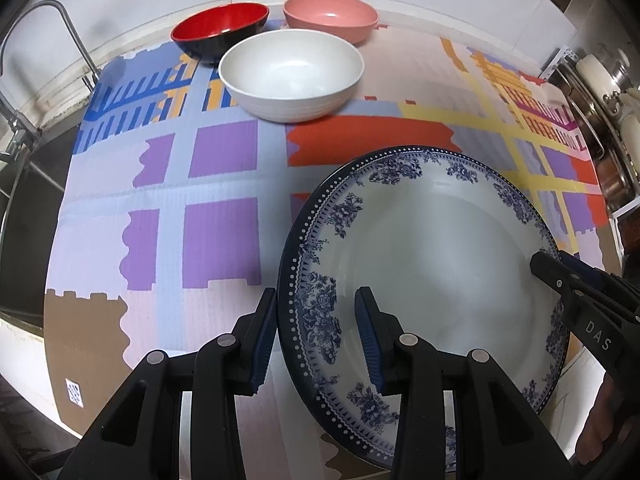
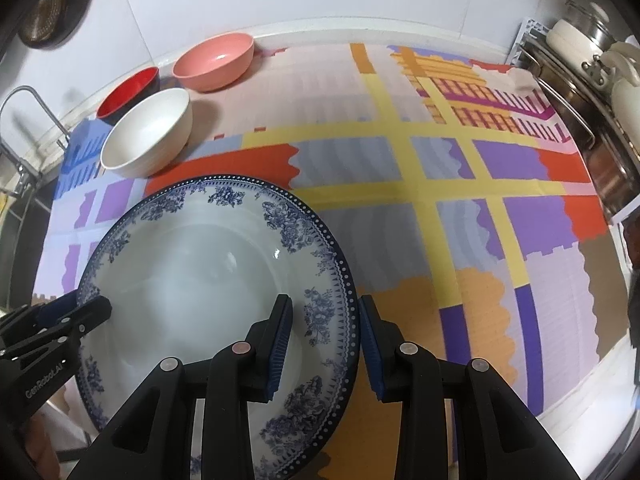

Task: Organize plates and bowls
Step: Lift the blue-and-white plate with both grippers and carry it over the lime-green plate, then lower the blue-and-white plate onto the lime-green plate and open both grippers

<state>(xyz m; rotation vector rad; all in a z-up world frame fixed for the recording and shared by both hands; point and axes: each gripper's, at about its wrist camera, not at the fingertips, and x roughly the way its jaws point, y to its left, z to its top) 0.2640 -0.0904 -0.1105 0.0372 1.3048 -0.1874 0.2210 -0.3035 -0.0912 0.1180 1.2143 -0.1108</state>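
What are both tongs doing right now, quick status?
Left tongs: closed across the left rim of the blue-and-white plate, holding it.
Right tongs: closed across the same plate's right rim, holding it.

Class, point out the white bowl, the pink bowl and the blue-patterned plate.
white bowl point(image 1: 291, 68): left wrist view, inner bottom.
pink bowl point(image 2: 216, 58): right wrist view, inside of the bowl.
blue-patterned plate point(image 1: 440, 248): left wrist view, plain white centre.

Bowls point(image 1: 292, 74) behind; mat point(image 1: 224, 184) bare
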